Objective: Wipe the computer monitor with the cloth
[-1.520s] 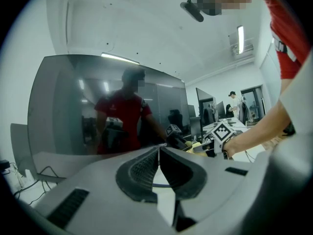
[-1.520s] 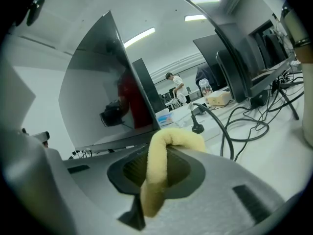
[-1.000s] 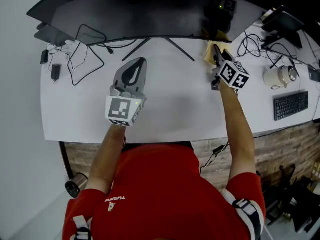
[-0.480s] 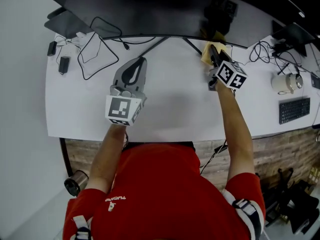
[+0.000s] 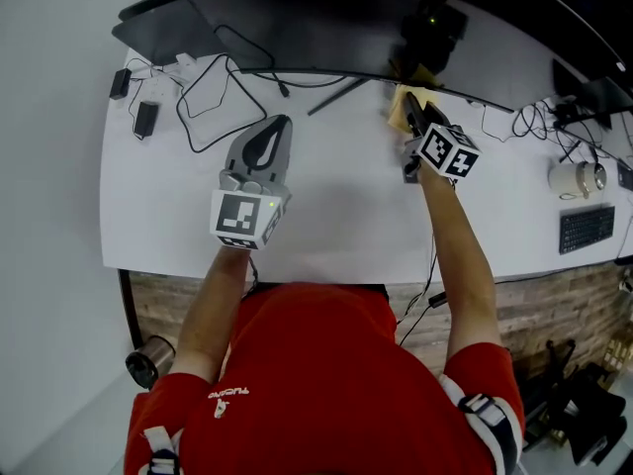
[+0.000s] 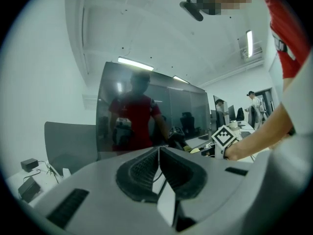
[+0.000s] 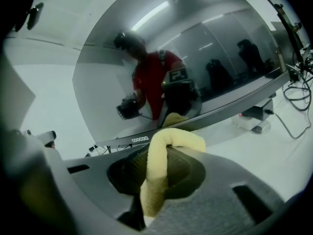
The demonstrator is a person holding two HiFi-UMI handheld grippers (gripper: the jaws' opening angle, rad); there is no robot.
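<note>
Your right tool (image 5: 406, 105), clamped on the cloth (image 7: 164, 143), has closed on the monitor's (image 5: 316, 28) lower edge, so wiping looks ready to start; your left tool (image 5: 260, 146) waits over mid-worktop (image 5: 336, 221), jaws together.

Pale brand logo (image 7: 140, 139), seemingly "coocaa", on the monitor (image 7: 220, 58) bezel; upside-down shirt (image 5: 316, 364) print unreadable.

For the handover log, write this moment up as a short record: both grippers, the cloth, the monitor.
left gripper: shut, empty, over the desk
right gripper: shut on the cloth
cloth: yellow, pinched between the jaws, near the monitor's lower edge; contact unclear
monitor: dark, curved, at the back of the desk
cables: loose, on the desk's left rear
</note>
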